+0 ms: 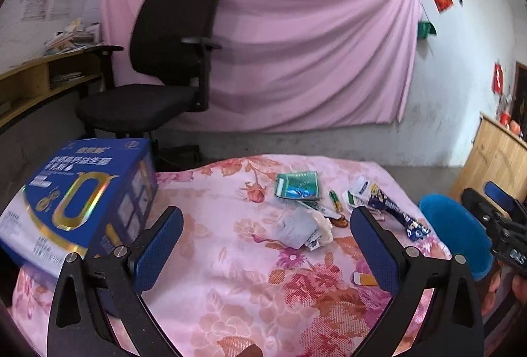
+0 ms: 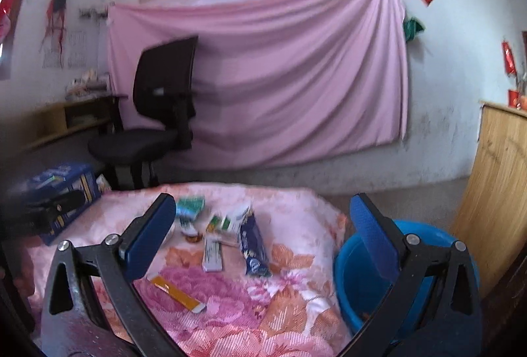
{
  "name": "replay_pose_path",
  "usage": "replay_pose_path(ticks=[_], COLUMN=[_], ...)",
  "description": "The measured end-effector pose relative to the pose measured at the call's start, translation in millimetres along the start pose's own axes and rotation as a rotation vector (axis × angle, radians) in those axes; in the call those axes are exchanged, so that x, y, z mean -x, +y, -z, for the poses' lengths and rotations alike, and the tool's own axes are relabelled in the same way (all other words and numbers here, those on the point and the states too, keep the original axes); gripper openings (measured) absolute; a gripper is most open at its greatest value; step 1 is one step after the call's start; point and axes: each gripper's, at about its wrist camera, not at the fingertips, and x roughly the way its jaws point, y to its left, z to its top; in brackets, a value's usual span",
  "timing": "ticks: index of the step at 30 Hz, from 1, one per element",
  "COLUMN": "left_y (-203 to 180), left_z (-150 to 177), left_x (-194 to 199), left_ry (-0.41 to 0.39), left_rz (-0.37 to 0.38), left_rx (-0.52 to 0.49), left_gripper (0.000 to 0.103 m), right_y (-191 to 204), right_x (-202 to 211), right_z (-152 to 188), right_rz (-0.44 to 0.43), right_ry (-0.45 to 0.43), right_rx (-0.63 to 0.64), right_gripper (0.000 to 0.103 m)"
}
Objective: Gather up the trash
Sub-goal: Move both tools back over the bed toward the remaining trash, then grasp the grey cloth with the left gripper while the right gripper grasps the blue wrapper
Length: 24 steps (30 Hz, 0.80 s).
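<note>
Both grippers, left gripper (image 1: 266, 245) and right gripper (image 2: 263, 238), gape empty; dark-blue wrapper (image 2: 254, 250) near desk's right edge looks light, crinkly—pinch mid-length.

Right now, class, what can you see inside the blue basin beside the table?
The blue basin shows only bare blue inner wall, with perhaps a small speck near the bottom. The right gripper covers much of its inside.

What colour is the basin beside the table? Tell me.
Blue. The basin shows best in the right wrist view, at the table's right edge.
</note>
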Motion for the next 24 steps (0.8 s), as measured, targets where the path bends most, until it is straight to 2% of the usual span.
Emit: replay_pose_path(ticks=[6,9,12,14,18,19,21,23,24], left_y=[-7,-7,-5,-6,-9,-10,-11,-13,-13], left_z=[1,3,5,4,5,5,6,7,7], left_x=[-39,-64,-79,-86,-99,-102,-105,-102,-100], left_ry=[0.142,0.233,0.287,0.304,0.346,0.359,0.370,0.356,0.349], left_rz=[0.030,0.048,0.067,0.077,0.112,0.123,0.126,0.132,0.138], left_rx=[-0.065,-0.063,-0.041,-0.034,-0.045,-0.045,-0.050,-0.058,-0.061], left_gripper=[0.098,0.086,0.076,0.063,0.049,0.038,0.038,0.036,0.036], right_y=[-7,-10,-12,-12,-11,-12,-13,-15,-16], right_x=[-49,-72,-90,-98,-112,-115,-122,-126,-126], right_z=[5,12,18,20,26,26,30,32,33], right_rz=[-0.003,-0.026,-0.056,-0.060,-0.071,-0.078,-0.104,-0.120,-0.125], right_ry=[0.215,0.333,0.420,0.456,0.518,0.533,0.568,0.589,0.594], right_rx=[-0.042,-0.057,-0.066,-0.065,-0.064,-0.067,-0.082,-0.095,-0.102], right_gripper=[0.103,0.103,0.101,0.098,0.095,0.094,0.089,0.074,0.069])
